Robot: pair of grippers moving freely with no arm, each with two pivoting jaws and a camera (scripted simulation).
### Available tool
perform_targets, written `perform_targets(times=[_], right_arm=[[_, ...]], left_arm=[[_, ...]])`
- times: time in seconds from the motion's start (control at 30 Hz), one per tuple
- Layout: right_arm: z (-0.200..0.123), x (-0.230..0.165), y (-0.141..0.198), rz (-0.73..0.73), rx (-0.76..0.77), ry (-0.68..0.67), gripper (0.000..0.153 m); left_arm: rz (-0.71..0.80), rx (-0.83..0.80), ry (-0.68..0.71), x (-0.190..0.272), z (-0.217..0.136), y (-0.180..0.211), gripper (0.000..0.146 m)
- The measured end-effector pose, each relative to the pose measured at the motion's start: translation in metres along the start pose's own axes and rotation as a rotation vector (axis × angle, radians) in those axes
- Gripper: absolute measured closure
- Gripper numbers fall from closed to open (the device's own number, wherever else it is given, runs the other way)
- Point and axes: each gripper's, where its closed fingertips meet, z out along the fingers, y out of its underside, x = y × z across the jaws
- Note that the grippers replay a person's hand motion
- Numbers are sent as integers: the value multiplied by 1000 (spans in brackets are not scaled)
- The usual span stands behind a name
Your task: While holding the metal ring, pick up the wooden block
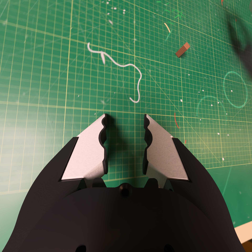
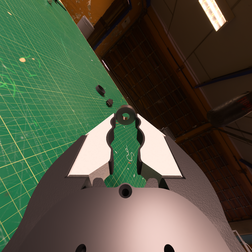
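Note:
A small brown wooden block (image 1: 182, 49) lies on the green cutting mat (image 1: 54, 68), far ahead and to the right of my left gripper (image 1: 125, 115). The left gripper is open and empty, low over the mat. My right gripper (image 2: 125, 115) is shut on a dark metal ring (image 2: 125, 115), pinched at the fingertips with its hole facing the camera, held up above the mat (image 2: 40, 95). The wooden block does not show in the right wrist view.
A white string (image 1: 120, 65) lies on the mat ahead of the left gripper. A dark blurred shape (image 1: 240, 40) stands at the far right. In the right wrist view a dark short tube (image 2: 100, 89) and a small dark part (image 2: 109, 102) lie near the mat's edge.

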Motion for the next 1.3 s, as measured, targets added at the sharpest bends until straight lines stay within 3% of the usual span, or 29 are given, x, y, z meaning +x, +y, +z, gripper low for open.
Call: perform_targets(times=[0.13,0.3,0.37,0.5,0.57,0.67,0.73,0.9,1.07,1.17,1.3], right_arm=[[1,-2,0,-7,-4,-7,125],[0,-1,1,-8,-7,-3,125],[0,0,1,-1,-8,1,125],[0,2,2,14,-8,5,125],[0,3,3,18,-10,8,125],[0,4,3,24,-12,7,125],[1,3,3,24,-11,4,125],[1,1,2,19,-7,-6,125],[1,0,2,20,-4,-10,125],[1,0,2,17,-6,-10,125],[0,1,2,22,-9,-5,125]], left_arm=[[152,-17,12,9,25,-22,97],[346,-60,165,46,60,-46,131],[519,-61,164,59,71,-58,146],[849,-86,158,75,79,-83,146],[836,-90,170,76,72,-94,146],[612,-75,209,75,62,-91,144],[455,-94,148,68,66,-78,119],[289,-55,71,72,85,-63,107],[419,-43,19,87,102,-70,104],[605,-32,59,101,113,-74,125],[821,-90,192,110,115,-85,136]])
